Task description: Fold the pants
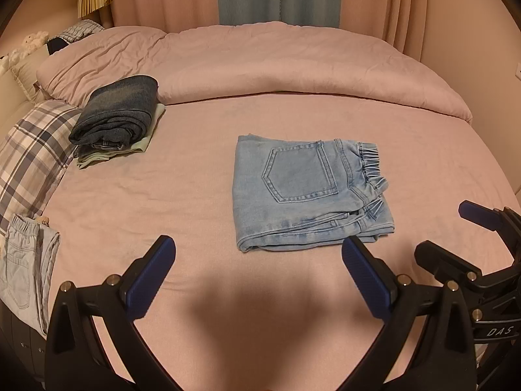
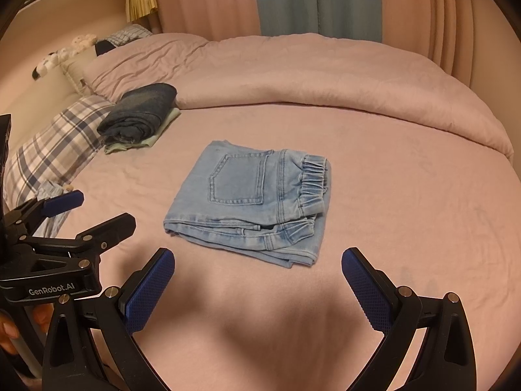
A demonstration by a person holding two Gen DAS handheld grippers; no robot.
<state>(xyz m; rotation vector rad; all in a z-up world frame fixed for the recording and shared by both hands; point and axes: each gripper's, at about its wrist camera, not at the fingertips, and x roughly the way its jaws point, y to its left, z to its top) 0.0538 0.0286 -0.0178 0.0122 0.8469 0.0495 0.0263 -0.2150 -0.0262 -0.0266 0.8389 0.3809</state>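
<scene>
While both handheld tools hover low over the pink bedsheet (image 1: 293,309), the light blue denim pants (image 1: 309,195) lie folded into a compact rectangle just ahead of them, near the middle of the bed, with a back pocket facing up and the gathered elastic waistband bunched at the right end. Neither tool touches the cloth. The left gripper (image 1: 259,254) has its blue-padded fingers spread wide and holds nothing; the right gripper (image 2: 259,265) is likewise spread apart and empty. From the left tool the bundle sits forward and slightly to the right, its near edge close to the right fingertip. From the right tool it sits forward and roughly centred, leaning a little left. The bundle's longer side runs across the view, left to right, so its stacked layered edges face the tools. It lies roughly between the two tools, and I cannot tell which is nearer. The fold looks essentially finished. Farther back on the left, a folded dark blue denim garment (image 1: 119,115) rests on a pale green folded cloth (image 1: 143,143), beside a plaid pillow (image 1: 32,156), well apart from the light pants
</scene>
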